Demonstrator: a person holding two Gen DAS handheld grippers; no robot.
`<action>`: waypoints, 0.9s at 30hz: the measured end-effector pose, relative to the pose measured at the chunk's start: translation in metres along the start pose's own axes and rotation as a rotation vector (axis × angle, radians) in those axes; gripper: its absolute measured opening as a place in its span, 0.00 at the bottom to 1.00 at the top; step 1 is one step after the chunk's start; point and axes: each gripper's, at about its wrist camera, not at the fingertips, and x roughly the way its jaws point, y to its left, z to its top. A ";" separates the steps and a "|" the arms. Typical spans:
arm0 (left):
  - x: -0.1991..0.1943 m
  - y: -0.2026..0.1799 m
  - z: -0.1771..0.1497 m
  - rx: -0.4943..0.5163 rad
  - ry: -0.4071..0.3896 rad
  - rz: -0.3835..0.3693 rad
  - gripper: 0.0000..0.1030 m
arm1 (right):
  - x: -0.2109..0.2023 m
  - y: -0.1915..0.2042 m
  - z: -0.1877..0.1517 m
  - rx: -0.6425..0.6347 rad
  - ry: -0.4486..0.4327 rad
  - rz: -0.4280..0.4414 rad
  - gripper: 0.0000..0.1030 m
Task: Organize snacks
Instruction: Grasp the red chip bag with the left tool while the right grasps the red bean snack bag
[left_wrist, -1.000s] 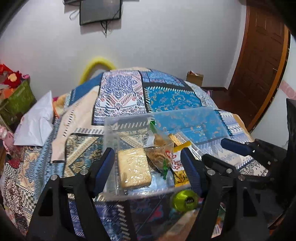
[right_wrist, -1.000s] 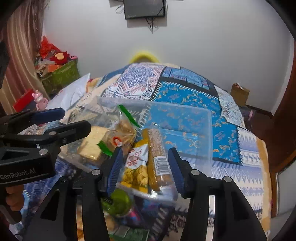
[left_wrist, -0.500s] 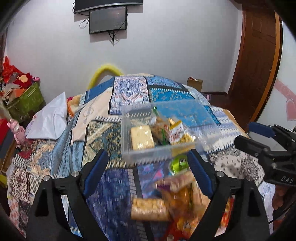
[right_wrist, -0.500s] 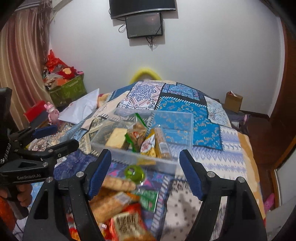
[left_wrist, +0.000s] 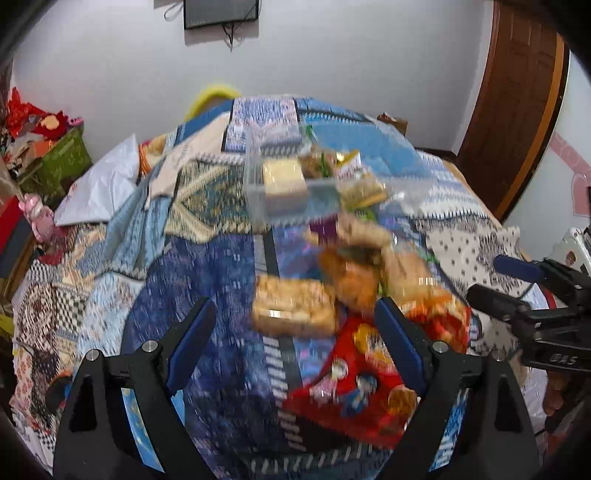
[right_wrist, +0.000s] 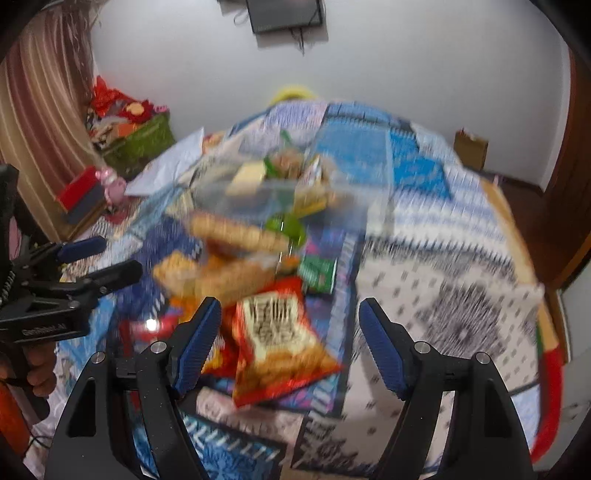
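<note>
A clear plastic box (left_wrist: 291, 192) with several snack packs in it sits on the patterned bedspread; it also shows in the right wrist view (right_wrist: 280, 192). A loose pile of snacks lies nearer: a cracker pack (left_wrist: 293, 306), a red cartoon bag (left_wrist: 354, 384), a red-orange chip bag (right_wrist: 277, 339), a green packet (right_wrist: 317, 273). My left gripper (left_wrist: 295, 347) is open and empty, above the pile. My right gripper (right_wrist: 290, 341) is open and empty, over the chip bag. Both views are motion-blurred.
The bedspread (left_wrist: 207, 280) covers a bed. A white pillow (left_wrist: 99, 195) and a green basket (left_wrist: 62, 162) lie at the left. A wooden door (left_wrist: 517, 110) is at the right. A cardboard box (right_wrist: 471, 147) stands by the far wall.
Both grippers have pulled back and up from the clear box. The box now lies farther off and the loose snack pile has come into view below them.
</note>
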 end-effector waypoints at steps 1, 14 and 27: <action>0.000 -0.001 -0.005 -0.002 0.006 -0.001 0.85 | 0.006 0.000 -0.005 0.001 0.022 0.001 0.72; 0.016 -0.028 -0.027 0.044 0.089 -0.060 0.85 | 0.050 -0.002 -0.012 -0.010 0.138 0.070 0.72; 0.045 -0.047 -0.039 0.063 0.190 -0.119 0.90 | 0.026 -0.004 -0.032 -0.022 0.089 0.006 0.53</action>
